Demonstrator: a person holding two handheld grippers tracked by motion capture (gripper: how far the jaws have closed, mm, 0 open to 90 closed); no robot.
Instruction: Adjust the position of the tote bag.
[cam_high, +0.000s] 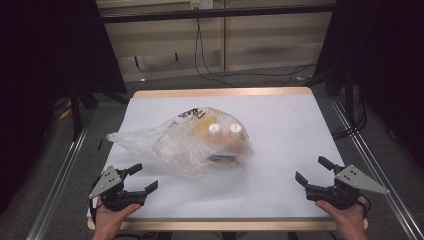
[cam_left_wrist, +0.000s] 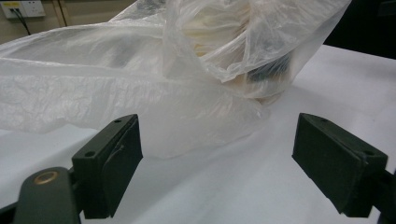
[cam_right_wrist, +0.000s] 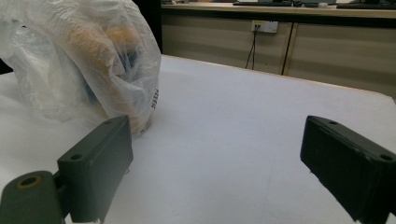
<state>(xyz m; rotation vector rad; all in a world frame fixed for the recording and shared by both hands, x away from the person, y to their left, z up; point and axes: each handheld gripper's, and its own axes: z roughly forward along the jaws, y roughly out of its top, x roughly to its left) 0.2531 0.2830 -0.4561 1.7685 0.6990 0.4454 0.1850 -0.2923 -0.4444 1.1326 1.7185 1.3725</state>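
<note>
A translucent plastic bag (cam_high: 192, 140) lies in the middle of the white table (cam_high: 280, 125), with two white-capped bottles (cam_high: 224, 130) and darker items inside. Its loose mouth trails toward the left. My left gripper (cam_high: 143, 178) rests at the near left edge, open, jaws wide and empty, pointing at the bag (cam_left_wrist: 154, 79), which lies just beyond the fingertips. At the near right edge my right gripper (cam_high: 313, 170) is open and empty too. In the right gripper view the bag (cam_right_wrist: 84, 60) sits off to the left, well beyond the jaws.
The tabletop has a wooden rim (cam_high: 220, 92). Metal rails (cam_high: 60, 175) run along both sides of it. Behind stand a wall with cables (cam_high: 210, 65) on the floor and dark curtains (cam_high: 45, 65) at left and right.
</note>
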